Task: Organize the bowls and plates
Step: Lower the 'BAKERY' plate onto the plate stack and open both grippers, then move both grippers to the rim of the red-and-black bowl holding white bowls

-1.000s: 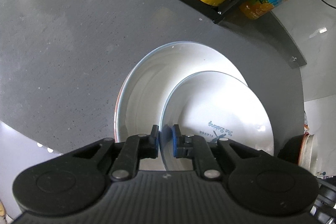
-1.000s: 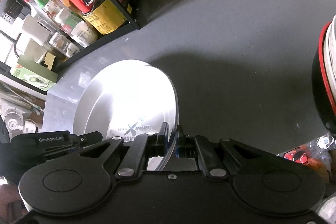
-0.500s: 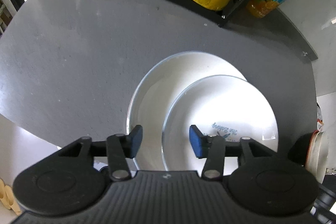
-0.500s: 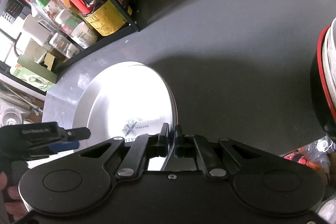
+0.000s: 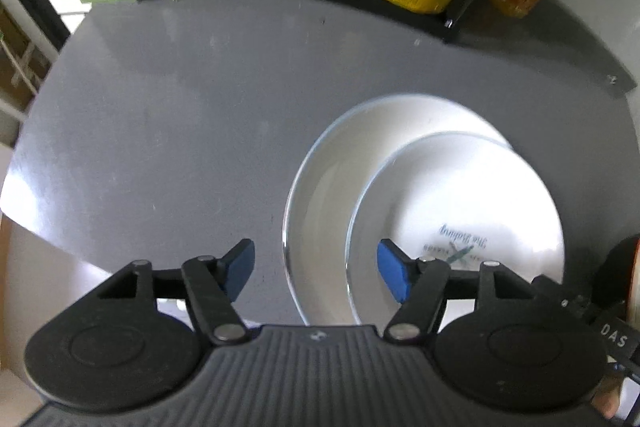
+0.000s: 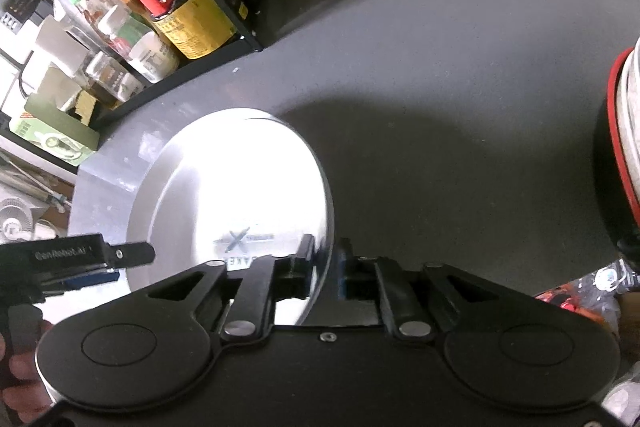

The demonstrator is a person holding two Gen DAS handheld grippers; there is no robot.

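The left claw (image 5: 316, 269) has let go and opened wide, so only the right claw (image 6: 325, 259) pinches the small plate (image 5: 460, 211) over the big plate (image 5: 320, 195).

Near rim of larger plate (image 5: 316, 211) hidden behind left gripper (image 5: 316, 269) body. Smaller plate (image 6: 256, 195) washed out by glare, print unreadable. Red-rimmed bowl (image 6: 624, 131) cut off at right edge. Shelf bottle labels (image 6: 192, 23) too small to read.
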